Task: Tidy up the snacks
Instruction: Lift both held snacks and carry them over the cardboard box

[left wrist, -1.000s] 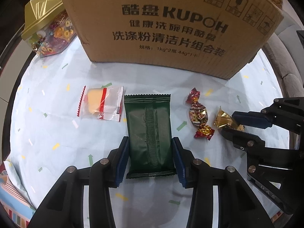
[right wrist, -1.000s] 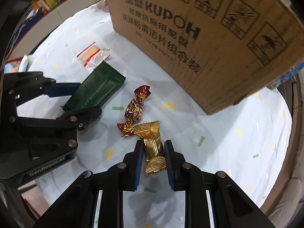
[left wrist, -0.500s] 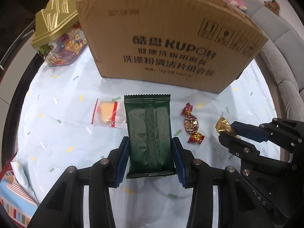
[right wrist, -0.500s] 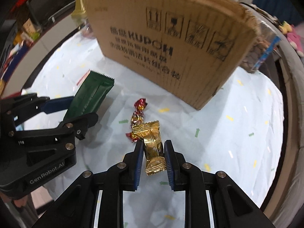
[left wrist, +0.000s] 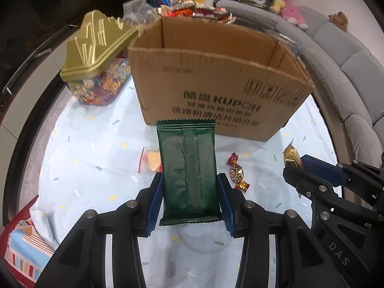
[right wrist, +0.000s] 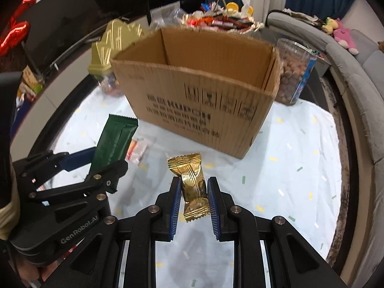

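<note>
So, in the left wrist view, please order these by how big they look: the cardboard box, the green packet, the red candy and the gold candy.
1. cardboard box
2. green packet, though it is nearest the camera
3. red candy and gold candy: unsure, because the right gripper hides part of the gold one.

Dark green packet (left wrist: 189, 170), ribbed centre seam. Gold foil candy (right wrist: 193, 187), striped. Brown cardboard box (left wrist: 216, 88), black print. Pale blue tablecloth (left wrist: 96, 148), yellow and green flecks. Red-gold wrapped sweet (left wrist: 236, 174) at the packet's three o'clock. Gold-lidded jar (left wrist: 96, 55).
</note>
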{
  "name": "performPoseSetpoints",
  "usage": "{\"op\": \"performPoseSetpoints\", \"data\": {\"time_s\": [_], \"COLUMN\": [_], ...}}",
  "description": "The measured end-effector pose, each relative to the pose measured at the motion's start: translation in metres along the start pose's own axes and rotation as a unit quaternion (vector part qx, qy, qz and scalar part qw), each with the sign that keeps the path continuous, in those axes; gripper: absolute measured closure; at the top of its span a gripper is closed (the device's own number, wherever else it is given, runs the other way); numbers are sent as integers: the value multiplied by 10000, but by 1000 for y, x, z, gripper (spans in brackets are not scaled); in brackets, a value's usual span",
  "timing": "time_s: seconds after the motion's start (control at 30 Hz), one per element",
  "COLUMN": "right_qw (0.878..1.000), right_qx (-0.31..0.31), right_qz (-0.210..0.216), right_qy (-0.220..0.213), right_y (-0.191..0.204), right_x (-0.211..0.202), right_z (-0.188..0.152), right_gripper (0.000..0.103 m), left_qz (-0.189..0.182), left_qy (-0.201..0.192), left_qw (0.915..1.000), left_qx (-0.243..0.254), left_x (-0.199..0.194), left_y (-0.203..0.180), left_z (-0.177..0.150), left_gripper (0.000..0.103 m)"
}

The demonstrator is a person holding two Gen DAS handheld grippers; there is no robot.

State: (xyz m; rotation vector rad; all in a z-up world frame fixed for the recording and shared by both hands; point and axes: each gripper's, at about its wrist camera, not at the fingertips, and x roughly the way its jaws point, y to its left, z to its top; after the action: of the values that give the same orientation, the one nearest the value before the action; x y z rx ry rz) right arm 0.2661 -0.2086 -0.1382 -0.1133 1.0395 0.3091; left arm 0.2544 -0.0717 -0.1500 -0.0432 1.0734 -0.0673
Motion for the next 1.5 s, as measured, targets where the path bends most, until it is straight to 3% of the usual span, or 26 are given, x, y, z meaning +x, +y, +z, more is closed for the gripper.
{"op": "performPoseSetpoints", "data": {"time_s": [0.83, 1.5], "right_qw": [9919, 9800], "right_qx": [381, 792], "right_qz": [-400, -700], "right_qy": [-1143, -1686], "right_y": [29, 29], "right_x": [-79, -92], "right_z": [43, 83], "right_gripper": [79, 79], "left_qz": [0, -165], "left_qy": [-1087, -1518], "left_qw": [9940, 9878], "left_qx": [113, 292], "left_x": [-84, -90], "left_y": [13, 18], "left_z": [42, 97], "left_gripper": [60, 60]}}
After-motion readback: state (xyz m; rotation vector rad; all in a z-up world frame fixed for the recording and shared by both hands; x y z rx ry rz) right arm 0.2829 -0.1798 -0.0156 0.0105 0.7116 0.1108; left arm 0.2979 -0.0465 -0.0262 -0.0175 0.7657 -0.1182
